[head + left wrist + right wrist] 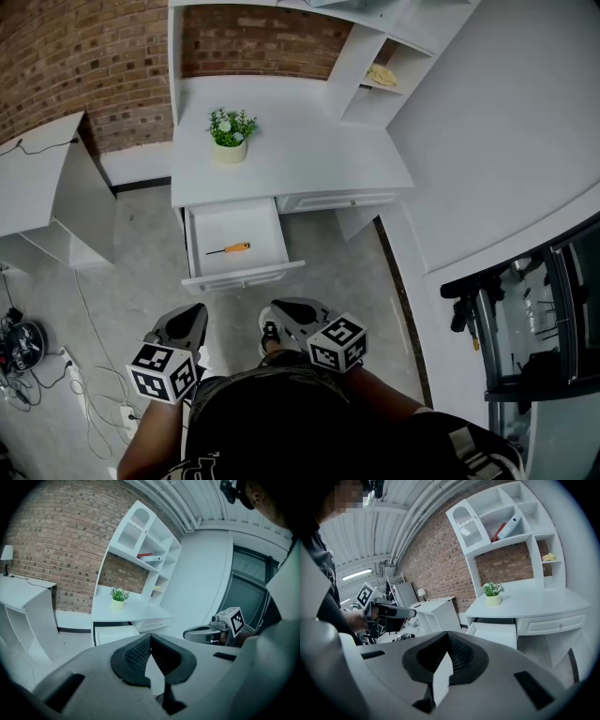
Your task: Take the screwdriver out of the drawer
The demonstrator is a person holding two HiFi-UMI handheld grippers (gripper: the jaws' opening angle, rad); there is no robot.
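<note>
Screwdriver [231,248], orange-handled, lies flat in the open drawer [234,223], toward its front edge. The drawer is pulled out below the left front edge of the white desk [309,159]; a potted plant [231,134] stands on the worktop. The left gripper [191,317] and right gripper [284,310] are well short of the drawer, each with jaws pressed together and nothing between them.
</note>
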